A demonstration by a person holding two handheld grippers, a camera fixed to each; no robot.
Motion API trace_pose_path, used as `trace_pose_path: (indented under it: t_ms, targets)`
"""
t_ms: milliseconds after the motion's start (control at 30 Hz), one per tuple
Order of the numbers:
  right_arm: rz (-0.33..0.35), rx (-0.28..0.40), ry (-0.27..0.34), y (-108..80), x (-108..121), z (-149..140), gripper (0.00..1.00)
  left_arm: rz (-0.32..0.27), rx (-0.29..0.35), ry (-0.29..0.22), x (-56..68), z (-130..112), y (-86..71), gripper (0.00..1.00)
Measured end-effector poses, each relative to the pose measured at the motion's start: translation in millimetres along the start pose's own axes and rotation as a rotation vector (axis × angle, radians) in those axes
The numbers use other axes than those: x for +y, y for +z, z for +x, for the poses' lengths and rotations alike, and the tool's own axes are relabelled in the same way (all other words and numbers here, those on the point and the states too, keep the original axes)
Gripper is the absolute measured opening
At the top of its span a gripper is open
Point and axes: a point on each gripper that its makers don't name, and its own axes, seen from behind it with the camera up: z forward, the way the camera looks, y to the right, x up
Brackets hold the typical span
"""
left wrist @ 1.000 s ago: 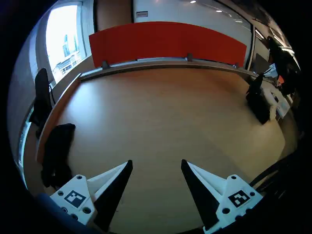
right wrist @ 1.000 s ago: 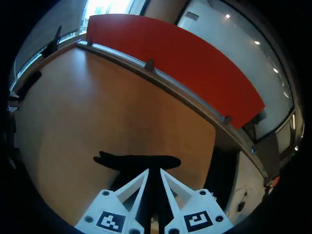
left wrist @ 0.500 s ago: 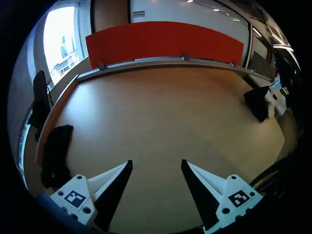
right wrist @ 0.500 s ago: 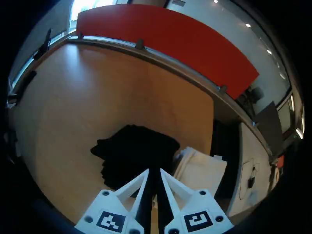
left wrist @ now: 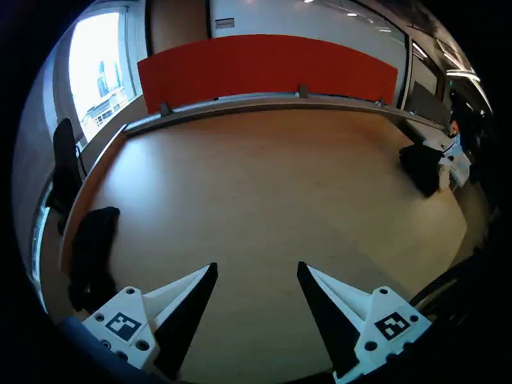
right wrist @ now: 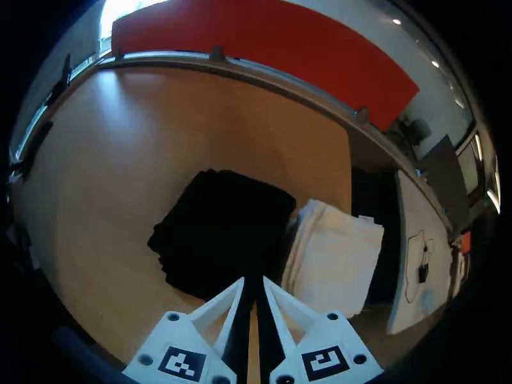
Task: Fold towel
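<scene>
black towel [right wrist: 221, 233]: lies as a folded wad on the table [right wrist: 128, 147], near its right end - its whole top face is seen from above
white towel [right wrist: 336, 256]: folded too, set just to the right of the black one, edges touching or very nearly
what changed: a second ago the black towel was seen as only a thin dark strip right at the right fingertips; half a second ago it was spread flat below them; now more of it and of the white towel is in frame, so the right gripper is judged to have been drawn up and back
right gripper [right wrist: 253, 281]: fingers brought almost together, only a narrow slit left; no cloth is seen pinched in the slit, so the towel is judged to have been released
left gripper [left wrist: 256, 265]: fingers spread wide, nothing held, bare wood below; its view has hardly shifted over the last second
dark cloth [left wrist: 93, 256]: draped at the table's far left edge, well apart from both towels - whether it is another towel cannot be told
red screen [left wrist: 269, 64]: stands along the back edge of the table
task meaning: the black towel's fold looks done and it has been placed by the white one - the dark cloth may be due next, as a guess
</scene>
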Motion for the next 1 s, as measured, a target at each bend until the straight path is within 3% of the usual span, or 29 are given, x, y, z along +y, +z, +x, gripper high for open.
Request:
trace_pose_path:
  t_ms: [600, 1000]
  targets:
    - [-0.030, -0.036, 0.029, 13.1, 5, -14, 0.05, 0.003, -0.010, 0.007, 0.4, -2, 1.8, 0.92]
    - [-0.074, -0.041, 0.033, 10.3, 11, -23, 0.18, 0.001, -0.011, 0.009, 0.7, -1, 4.5, 0.92]
